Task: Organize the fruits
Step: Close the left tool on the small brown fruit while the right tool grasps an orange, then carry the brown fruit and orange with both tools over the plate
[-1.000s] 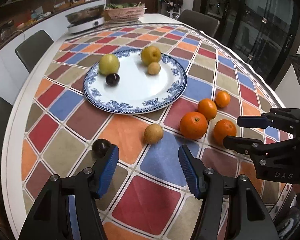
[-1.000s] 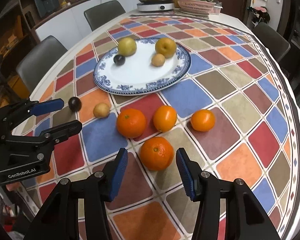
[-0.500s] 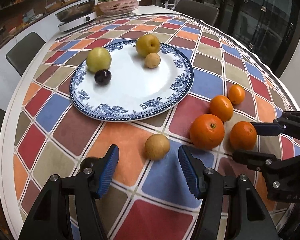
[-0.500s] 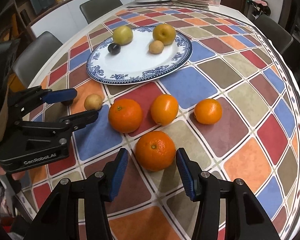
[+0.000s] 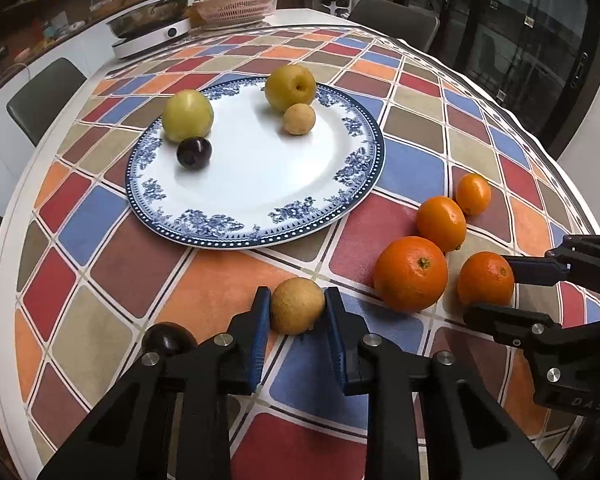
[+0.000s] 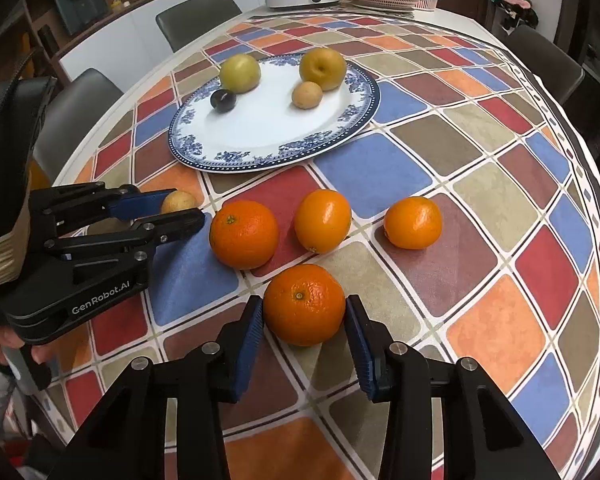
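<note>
Checkered bench (image 5: 112,268). Left tool (image 5: 296,312) clamps small brown fruit (image 5: 297,311); right tool (image 6: 305,322) closing around orange (image 6: 304,304). Lift both straight, avoiding neighbours, toward plate (image 5: 300,222).

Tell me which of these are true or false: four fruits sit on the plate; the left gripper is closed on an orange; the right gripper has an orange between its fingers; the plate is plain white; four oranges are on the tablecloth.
1. Four fruits sit on the plate. True.
2. The left gripper is closed on an orange. False: it grips a small tan fruit.
3. The right gripper, jaws closing, has an orange between its fingers. True.
4. The plate is plain white. False: blue floral rim.
5. Four oranges lie on the tablecloth. True.
</note>
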Motion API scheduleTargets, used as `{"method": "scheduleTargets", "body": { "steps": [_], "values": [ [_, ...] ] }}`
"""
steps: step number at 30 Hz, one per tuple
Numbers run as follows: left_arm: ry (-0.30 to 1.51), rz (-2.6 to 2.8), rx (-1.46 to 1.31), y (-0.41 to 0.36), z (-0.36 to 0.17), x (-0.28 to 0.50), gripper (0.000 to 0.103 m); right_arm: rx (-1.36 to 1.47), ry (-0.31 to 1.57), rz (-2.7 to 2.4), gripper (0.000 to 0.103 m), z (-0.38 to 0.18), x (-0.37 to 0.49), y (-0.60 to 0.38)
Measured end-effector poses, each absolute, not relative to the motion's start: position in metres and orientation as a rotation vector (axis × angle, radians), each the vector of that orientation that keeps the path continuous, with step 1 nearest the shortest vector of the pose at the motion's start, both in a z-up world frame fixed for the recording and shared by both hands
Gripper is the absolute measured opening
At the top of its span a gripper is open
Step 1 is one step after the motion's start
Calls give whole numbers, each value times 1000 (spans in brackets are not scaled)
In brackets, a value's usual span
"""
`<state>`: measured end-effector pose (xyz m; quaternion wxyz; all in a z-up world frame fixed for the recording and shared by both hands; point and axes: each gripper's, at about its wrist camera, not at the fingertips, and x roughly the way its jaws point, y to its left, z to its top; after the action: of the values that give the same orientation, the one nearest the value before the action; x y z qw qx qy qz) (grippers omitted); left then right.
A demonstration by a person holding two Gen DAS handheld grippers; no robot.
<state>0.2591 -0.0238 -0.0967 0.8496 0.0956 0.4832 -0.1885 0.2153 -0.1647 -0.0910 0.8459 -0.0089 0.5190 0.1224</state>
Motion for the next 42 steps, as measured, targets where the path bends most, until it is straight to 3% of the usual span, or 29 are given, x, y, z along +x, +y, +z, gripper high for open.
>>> {"method": "scheduleTargets", "body": {
  "steps": [42],
  "values": [
    [864,-368,98,-10,-18,213,27,2,898,340,42,-23,197,-165]
  ]
}}
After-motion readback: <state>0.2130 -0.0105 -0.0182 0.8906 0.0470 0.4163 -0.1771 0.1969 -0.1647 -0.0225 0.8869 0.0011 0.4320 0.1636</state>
